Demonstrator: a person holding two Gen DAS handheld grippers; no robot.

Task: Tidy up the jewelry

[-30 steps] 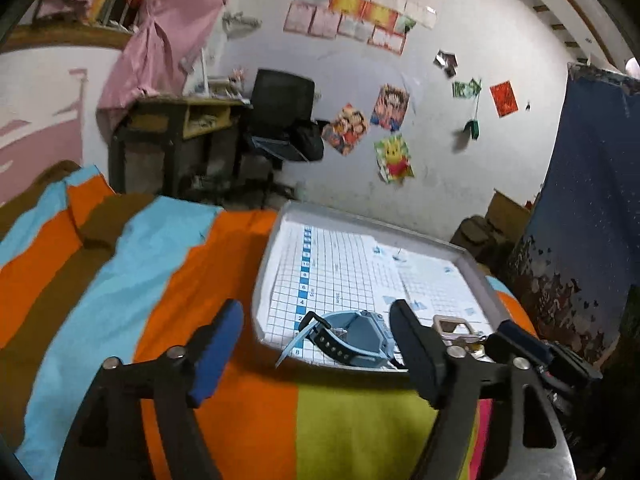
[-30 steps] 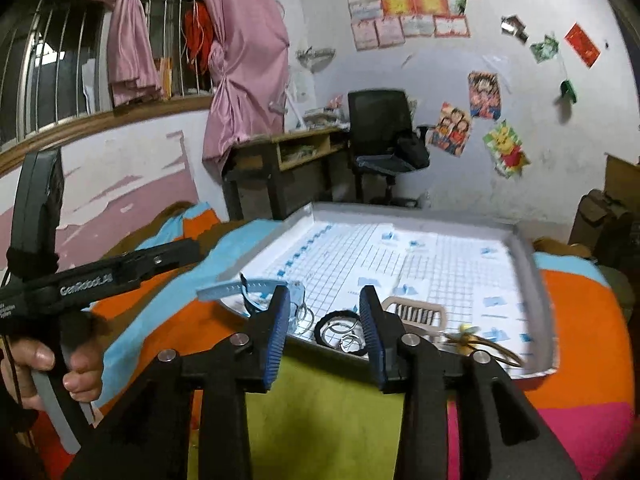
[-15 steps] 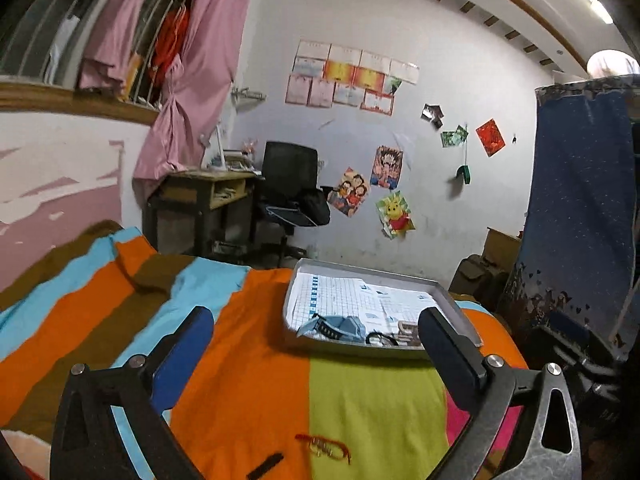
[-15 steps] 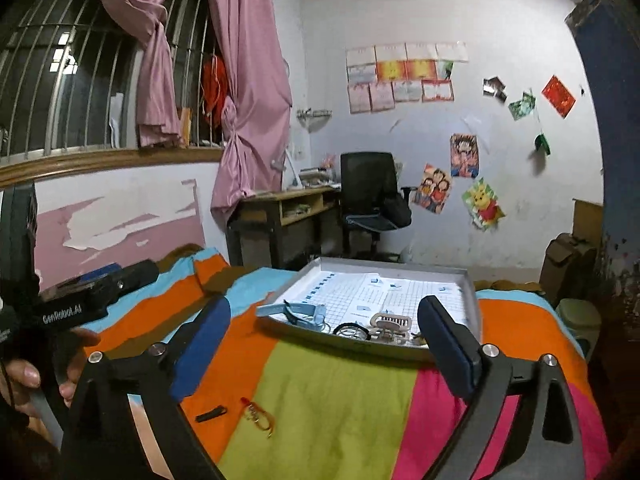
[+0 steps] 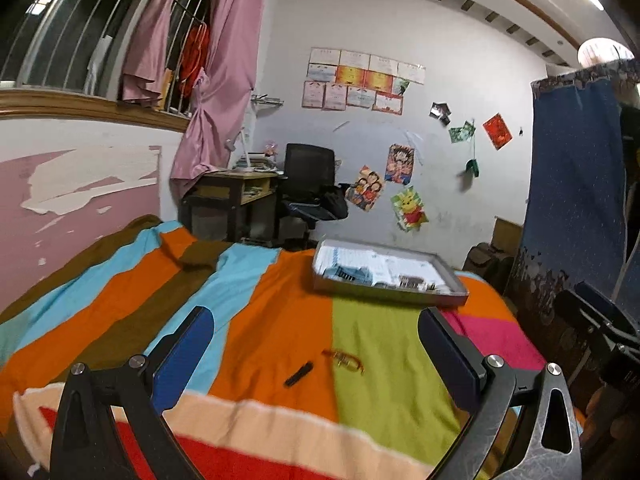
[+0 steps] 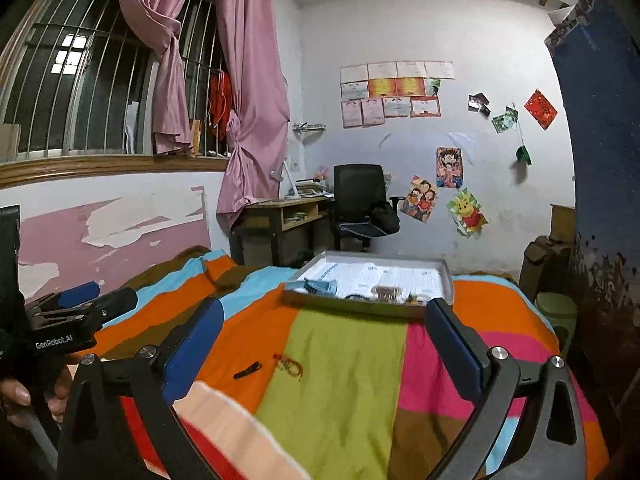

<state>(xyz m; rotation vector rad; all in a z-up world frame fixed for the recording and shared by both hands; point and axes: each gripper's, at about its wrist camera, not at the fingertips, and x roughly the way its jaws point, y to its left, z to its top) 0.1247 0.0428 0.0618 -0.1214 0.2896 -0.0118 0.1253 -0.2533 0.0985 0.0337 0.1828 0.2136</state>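
Evidently both grippers, left gripper (image 5: 316, 344) and right gripper (image 6: 324, 336), hang wide apart and empty, framing the red bracelet (image 5: 344, 360) and black clip (image 5: 298, 374) ahead for pickup toward the tray (image 5: 400, 298) beyond.

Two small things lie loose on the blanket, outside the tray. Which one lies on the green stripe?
The red-gold bracelet; the black clip lies left of it, on the orange stripe.

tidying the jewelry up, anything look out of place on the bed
Yes. A small black clip-like piece and a red-and-gold string bracelet lie loose on the striped blanket, apart from the shallow grey tray that holds the other pieces. Both the left gripper and right gripper are open and empty.
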